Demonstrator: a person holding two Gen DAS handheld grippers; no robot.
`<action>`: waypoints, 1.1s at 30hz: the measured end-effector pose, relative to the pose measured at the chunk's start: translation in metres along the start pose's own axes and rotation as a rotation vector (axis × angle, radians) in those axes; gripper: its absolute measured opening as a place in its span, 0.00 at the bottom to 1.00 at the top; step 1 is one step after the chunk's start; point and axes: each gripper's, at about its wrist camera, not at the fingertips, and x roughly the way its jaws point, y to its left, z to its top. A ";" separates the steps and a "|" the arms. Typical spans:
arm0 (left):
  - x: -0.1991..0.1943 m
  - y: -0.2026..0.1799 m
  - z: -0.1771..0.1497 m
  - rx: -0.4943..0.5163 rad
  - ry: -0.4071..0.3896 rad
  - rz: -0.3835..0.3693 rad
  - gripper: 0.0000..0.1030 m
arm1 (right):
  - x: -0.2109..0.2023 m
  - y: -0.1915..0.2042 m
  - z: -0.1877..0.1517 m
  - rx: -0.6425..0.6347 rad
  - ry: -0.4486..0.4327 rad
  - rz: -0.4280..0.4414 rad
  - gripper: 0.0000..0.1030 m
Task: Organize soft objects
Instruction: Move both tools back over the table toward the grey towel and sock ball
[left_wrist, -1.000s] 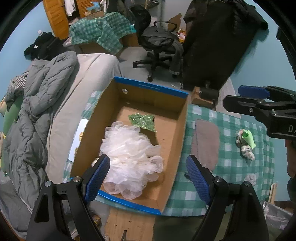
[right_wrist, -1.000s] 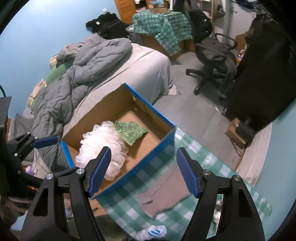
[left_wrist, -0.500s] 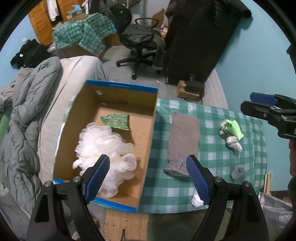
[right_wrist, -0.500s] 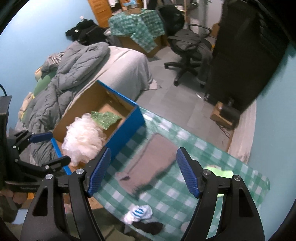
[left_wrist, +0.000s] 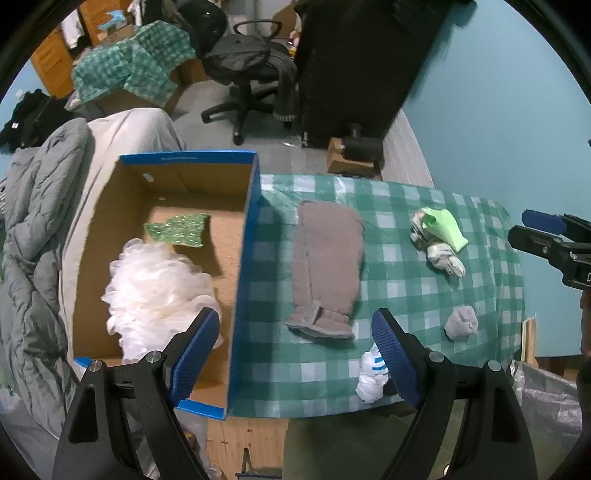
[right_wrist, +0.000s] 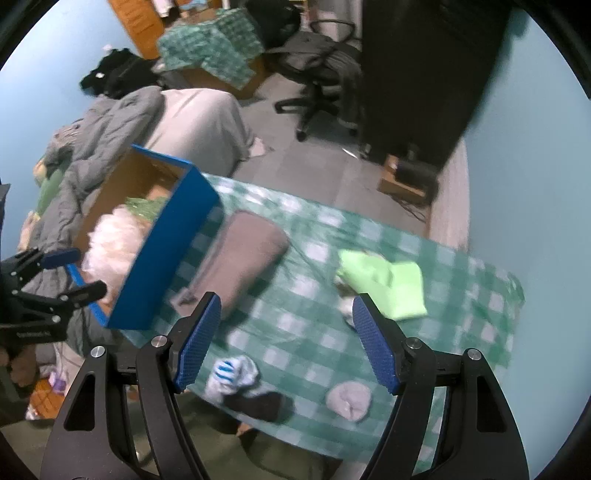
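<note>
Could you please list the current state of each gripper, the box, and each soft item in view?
left gripper: open, empty.
right gripper: open, empty.
cardboard box: open-topped, partly filled.
white mesh pouf: inside the box.
green glittery cloth: flat on the box floor.
grey towel: folded, on the checked cloth.
lime-green garment: crumpled, on the cloth.
grey sock ball: rolled, on the cloth.

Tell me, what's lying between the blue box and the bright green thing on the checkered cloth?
A flat gray cloth lies between the blue box and the bright green item, on the checkered cloth. The left wrist view shows it most clearly.
</note>
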 end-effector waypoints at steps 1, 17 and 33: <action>0.002 -0.003 0.000 0.007 0.005 -0.003 0.83 | 0.000 -0.005 -0.004 0.012 0.004 -0.006 0.72; 0.043 -0.039 0.004 0.084 0.093 -0.033 0.83 | 0.008 -0.061 -0.058 0.182 0.049 -0.052 0.72; 0.101 -0.056 0.006 0.111 0.179 -0.021 0.83 | 0.076 -0.084 -0.115 0.282 0.163 -0.049 0.72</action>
